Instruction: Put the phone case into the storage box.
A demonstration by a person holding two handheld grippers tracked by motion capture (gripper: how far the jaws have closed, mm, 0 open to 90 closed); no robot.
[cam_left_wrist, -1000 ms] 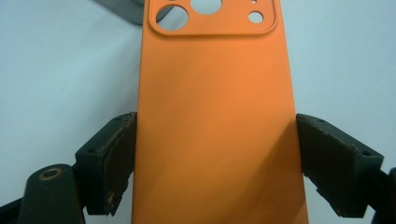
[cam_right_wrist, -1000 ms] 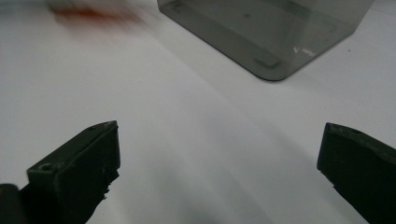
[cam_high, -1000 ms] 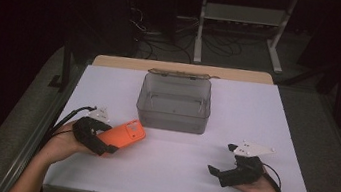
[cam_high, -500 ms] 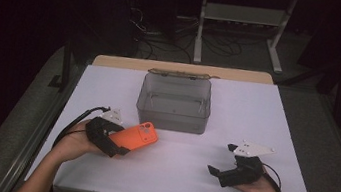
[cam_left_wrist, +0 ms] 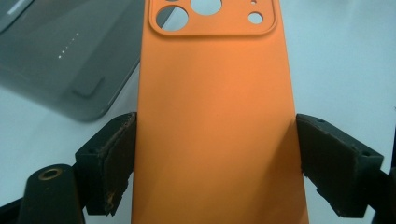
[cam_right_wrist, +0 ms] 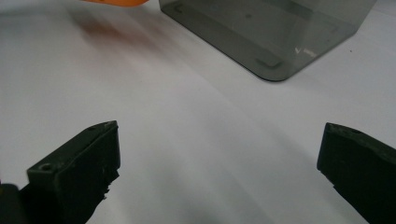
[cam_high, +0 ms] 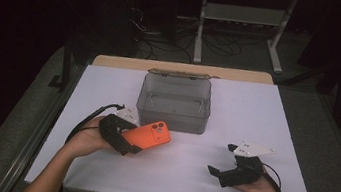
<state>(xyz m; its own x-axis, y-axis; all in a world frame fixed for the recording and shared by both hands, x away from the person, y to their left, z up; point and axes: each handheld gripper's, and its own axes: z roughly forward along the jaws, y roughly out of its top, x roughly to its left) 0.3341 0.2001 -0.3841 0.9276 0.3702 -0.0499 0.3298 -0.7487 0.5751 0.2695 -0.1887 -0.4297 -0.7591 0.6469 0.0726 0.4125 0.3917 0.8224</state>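
— White surface (cam_high: 108, 92) under a dark room; what sits nearest to the person?

— Nearest are the two hands. The left gripper (cam_high: 124, 137) holds the orange phone case (cam_high: 149, 134), its fingers (cam_left_wrist: 109, 161) pinching the two long edges at the lower end. The right gripper (cam_high: 220, 174) rests near the front edge at about four o'clock from the case, its fingers (cam_right_wrist: 81, 170) spread wide with nothing between them.

— So which hand is nearer to the case?

— The left one, it has it already. The right is well apart.

— How does the case lie?

— Its long axis continues straight out from the fingers. In the high view it points toward about two o'clock, camera cutout (cam_left_wrist: 212, 14) at the far end, back side up, lifted a little over the surface as I judge.

— And farther?

— The smoky transparent box (cam_high: 173, 101) stands at about one o'clock from the case, just beside its far end, and it looks open on top. I think the coming move depends on this: the cutout end must rise over the near wall, then go in.
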